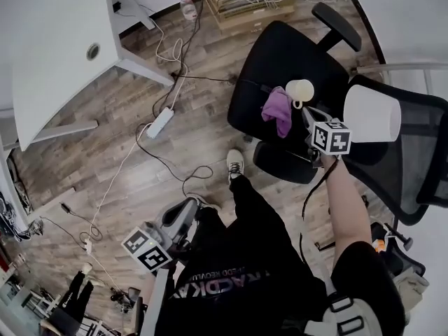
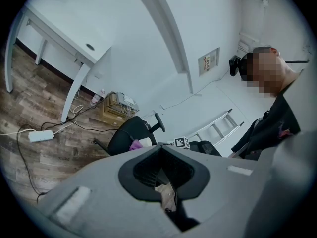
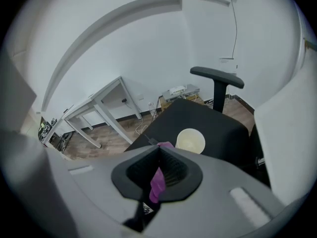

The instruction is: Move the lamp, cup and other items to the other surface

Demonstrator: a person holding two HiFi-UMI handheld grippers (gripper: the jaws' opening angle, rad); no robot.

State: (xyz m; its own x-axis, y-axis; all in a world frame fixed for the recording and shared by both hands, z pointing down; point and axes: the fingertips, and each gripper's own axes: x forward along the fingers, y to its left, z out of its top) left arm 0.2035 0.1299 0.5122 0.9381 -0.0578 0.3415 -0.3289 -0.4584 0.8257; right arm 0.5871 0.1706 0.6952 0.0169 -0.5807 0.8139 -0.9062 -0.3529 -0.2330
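**A:** Entry one, the thing in hand?

**B:** Purple cloth (image 1: 278, 108), bunched on the black seat of the office chair (image 1: 280, 54). The right gripper (image 3: 159, 150) has its jaws pressed together on a fold of it. The right gripper view shows a purple strip pinched between the pads.

**A:** Entries not yet taken?

**B:** Cream cup (image 1: 299, 89), on the same seat just beyond the cloth; whether the two touch I cannot tell. Lamp (image 1: 371, 114), white shade, to the right of the right gripper and near the mesh backrest.

**A:** Left gripper?

**B:** Left gripper (image 2: 161, 150), jaws together with no task item between them. It is held low beside the person's leg, well apart from the chair.

**A:** Which relation governs the next move?

**B:** By my reading, the cloth's bulk lies below and ahead of the right fingers, with the cup close behind it. A lift should therefore go up and back toward the person, so the cup is not dragged. The white desk (image 1: 49, 40), likely the other surface, lies far left across the wooden floor. The right hand is the nearer one to all three items, the left the nearer one to the desk
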